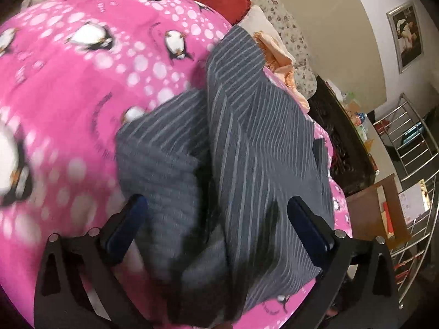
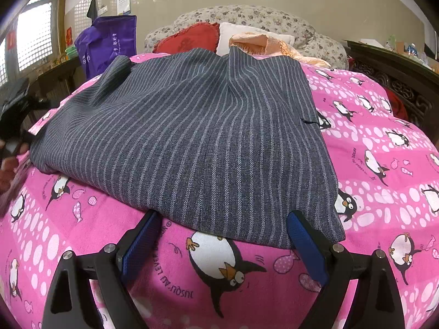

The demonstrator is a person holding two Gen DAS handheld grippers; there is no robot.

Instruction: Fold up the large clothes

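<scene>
Lying across a bed, a grey striped garment [image 2: 192, 142] is resting on a pink bedspread [image 2: 384, 164] printed with penguins and white dots. In the right wrist view the garment is spreading flat over the middle of the bedspread, with one raised crease running from its far edge toward the centre and its near hem reaching down between the blue pads.

The right tongs [image 2: 223, 242] are standing wide apart, pointing down at the bedspread. The right-hand pad is touching or overlapping the near corner of the garment; the left-hand pad is lying just beside the hem. Nothing is being clamped.

The left tongs [image 1: 216, 222] are also standing wide apart. Folded layers of the garment [image 1: 247, 150] are lying between the two fingers, but the pads are not pressing on the cloth. This view is blurring at the left.

At the left edge of the right wrist view, a hand [image 2: 8, 170] is showing beside the garment's edge.

At the head of the bed, a red cushion [image 2: 189, 38], a white pillow [image 2: 247, 34] and an orange cloth [image 2: 263, 42] are sitting against a floral headboard [image 2: 247, 16]. A purple bag [image 2: 107, 44] is standing beside the bed.
</scene>
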